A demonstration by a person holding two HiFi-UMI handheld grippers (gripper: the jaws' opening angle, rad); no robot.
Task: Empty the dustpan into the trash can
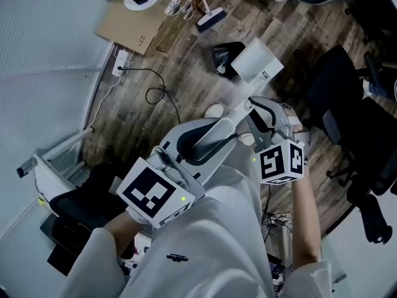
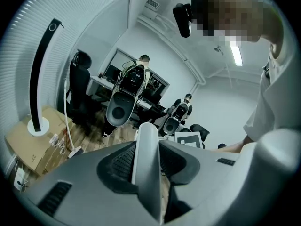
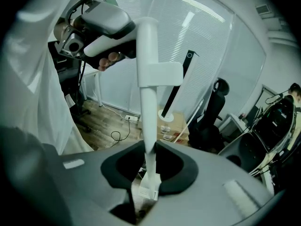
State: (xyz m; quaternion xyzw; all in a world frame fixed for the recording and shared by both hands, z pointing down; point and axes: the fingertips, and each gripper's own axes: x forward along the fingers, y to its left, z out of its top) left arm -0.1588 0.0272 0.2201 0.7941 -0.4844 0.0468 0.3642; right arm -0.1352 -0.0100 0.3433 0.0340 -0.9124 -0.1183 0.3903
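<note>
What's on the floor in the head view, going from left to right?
cardboard → brush → dustpan → chair

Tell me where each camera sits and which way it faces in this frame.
Head view: on the person's head, facing steeply down at the wood floor; shows white shirt, left gripper, right gripper.
Left gripper view: on the left gripper, facing along jaws closed on the white handle, across the room; shirt at right.
Right gripper view: on the right gripper, facing up the handle toward the left gripper; shirt at left.
Shared: all three show the cardboard.
</note>
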